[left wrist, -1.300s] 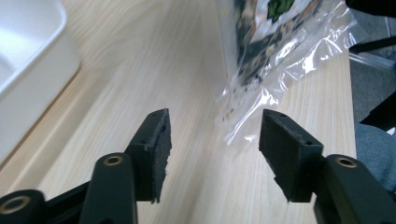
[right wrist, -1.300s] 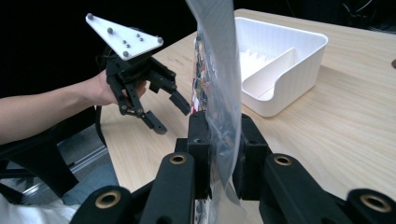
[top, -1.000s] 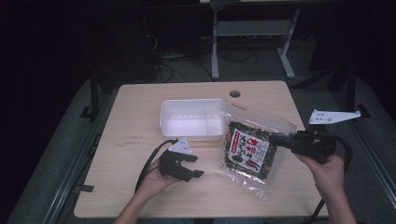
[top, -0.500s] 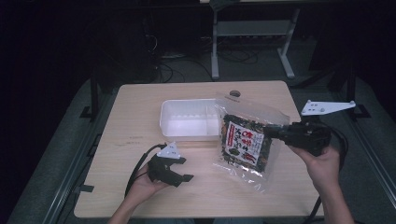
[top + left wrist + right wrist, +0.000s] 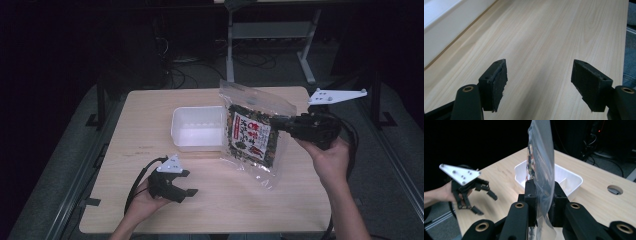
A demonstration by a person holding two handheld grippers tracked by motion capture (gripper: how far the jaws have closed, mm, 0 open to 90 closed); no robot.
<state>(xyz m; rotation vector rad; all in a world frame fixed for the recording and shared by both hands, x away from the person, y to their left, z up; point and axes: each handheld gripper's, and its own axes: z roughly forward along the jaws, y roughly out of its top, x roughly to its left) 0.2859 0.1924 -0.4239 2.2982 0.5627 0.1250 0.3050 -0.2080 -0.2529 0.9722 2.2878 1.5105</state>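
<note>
Wooden surface: pale, bearing everything.
Left claw: near edge, just above the wood, jaws spread, nothing between them; they have just been widening.
Right claw: clamped on the snack bag's edge, holding it upright off the wood.
White tray: farther back, just beside the bag.
</note>
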